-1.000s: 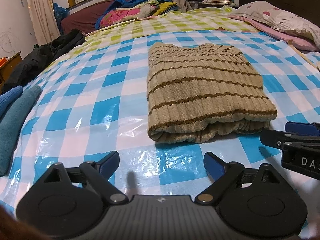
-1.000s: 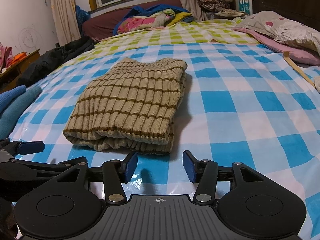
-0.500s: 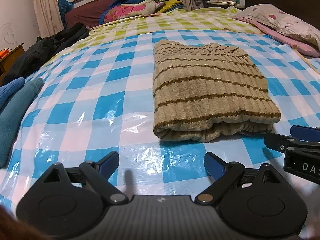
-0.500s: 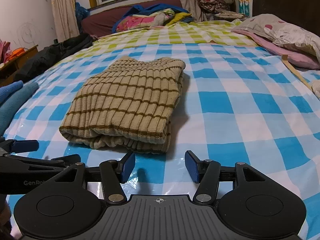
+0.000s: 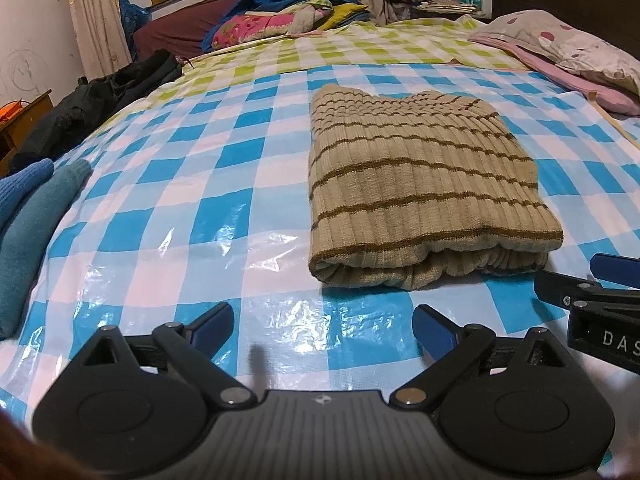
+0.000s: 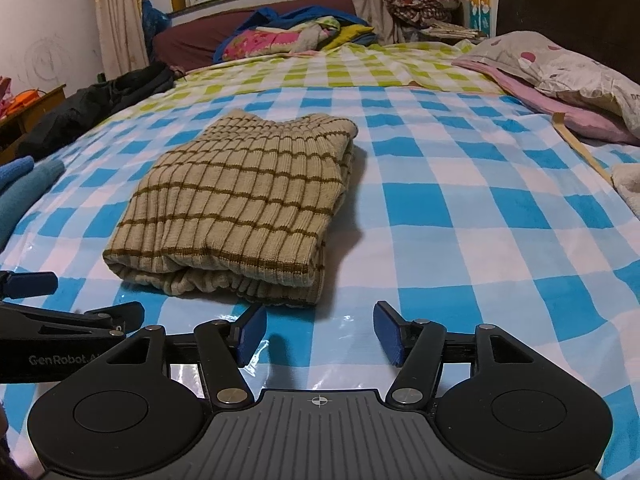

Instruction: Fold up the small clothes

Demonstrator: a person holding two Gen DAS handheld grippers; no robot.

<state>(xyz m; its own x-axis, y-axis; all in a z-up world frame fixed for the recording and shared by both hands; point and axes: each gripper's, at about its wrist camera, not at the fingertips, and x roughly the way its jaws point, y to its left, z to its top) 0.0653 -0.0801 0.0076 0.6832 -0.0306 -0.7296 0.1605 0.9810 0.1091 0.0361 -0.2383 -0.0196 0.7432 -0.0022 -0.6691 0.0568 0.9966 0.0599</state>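
Hovering just short of the folded ribbed sweater [image 6: 244,200], my right gripper [image 6: 320,336] was opening, my left gripper [image 5: 324,332] spread, both empty. The knit looked soft, floppy, light; I judged the thick near fold best to pinch.

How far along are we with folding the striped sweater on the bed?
Done: the beige ribbed knit sweater with brown stripes lies folded into a compact rectangle on the blue checked plastic sheet. In hand: nothing; the left gripper is open and empty, and the right gripper is opening with nothing between its jaws. Left: possibly the blue knit items at the left edge.
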